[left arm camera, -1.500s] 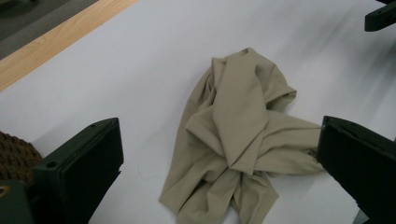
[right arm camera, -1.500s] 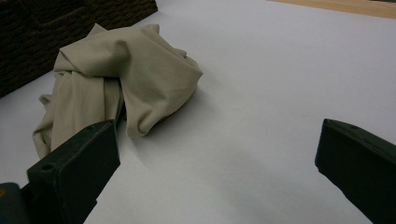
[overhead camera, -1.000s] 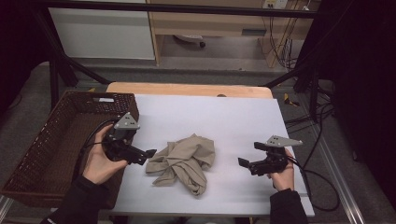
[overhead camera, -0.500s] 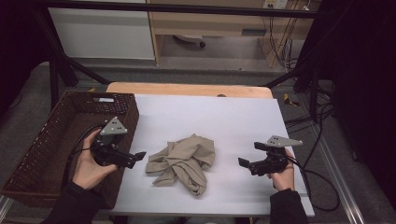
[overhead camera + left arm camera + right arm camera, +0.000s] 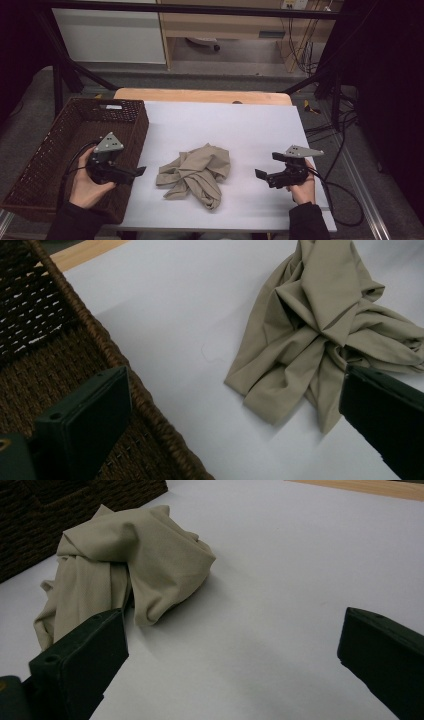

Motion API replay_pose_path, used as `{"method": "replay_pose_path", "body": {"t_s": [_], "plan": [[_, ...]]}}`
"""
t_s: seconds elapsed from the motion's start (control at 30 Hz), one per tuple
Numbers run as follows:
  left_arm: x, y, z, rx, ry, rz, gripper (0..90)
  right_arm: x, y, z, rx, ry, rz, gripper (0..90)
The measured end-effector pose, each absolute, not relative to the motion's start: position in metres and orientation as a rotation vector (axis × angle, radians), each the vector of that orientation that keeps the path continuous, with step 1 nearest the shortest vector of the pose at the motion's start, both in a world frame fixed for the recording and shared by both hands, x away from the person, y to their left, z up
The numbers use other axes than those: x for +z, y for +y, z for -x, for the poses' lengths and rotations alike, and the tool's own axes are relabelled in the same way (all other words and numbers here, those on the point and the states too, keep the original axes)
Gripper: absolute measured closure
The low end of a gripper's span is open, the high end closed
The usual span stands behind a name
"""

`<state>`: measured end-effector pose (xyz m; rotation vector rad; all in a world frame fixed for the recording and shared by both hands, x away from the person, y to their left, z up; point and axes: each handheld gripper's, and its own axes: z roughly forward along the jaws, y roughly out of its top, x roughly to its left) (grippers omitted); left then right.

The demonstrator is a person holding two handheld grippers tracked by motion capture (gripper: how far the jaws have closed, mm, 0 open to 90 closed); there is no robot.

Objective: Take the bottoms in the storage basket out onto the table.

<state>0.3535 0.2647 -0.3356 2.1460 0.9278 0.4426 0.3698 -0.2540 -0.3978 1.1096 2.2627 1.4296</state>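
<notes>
Both grippers, left (image 5: pixel 137 172) and right (image 5: pixel 261 173), gaping, empty; crumpled cloth (image 5: pixel 196 172) between, untouched.

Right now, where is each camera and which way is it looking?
High view: sits above the person's side, looking forward and down at the table; shows both hands, the left gripper, the right gripper, the cloth and the basket.
Left gripper view: rides on the left gripper, facing the cloth past the basket's rim; its two open jaws show.
Right gripper view: rides on the right gripper, facing the cloth; its two open jaws show.
Shared: all three show the cloth.
</notes>
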Motion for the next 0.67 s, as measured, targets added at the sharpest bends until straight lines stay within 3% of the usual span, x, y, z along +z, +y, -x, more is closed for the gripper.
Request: {"method": "replay_pose_path", "body": {"t_s": [0.67], "plan": [[-0.344,0.277,-0.351,0.450,0.948,-2.130,0.5,-0.398,-0.254,-0.370,1.424,2.265,-1.109,0.4]]}}
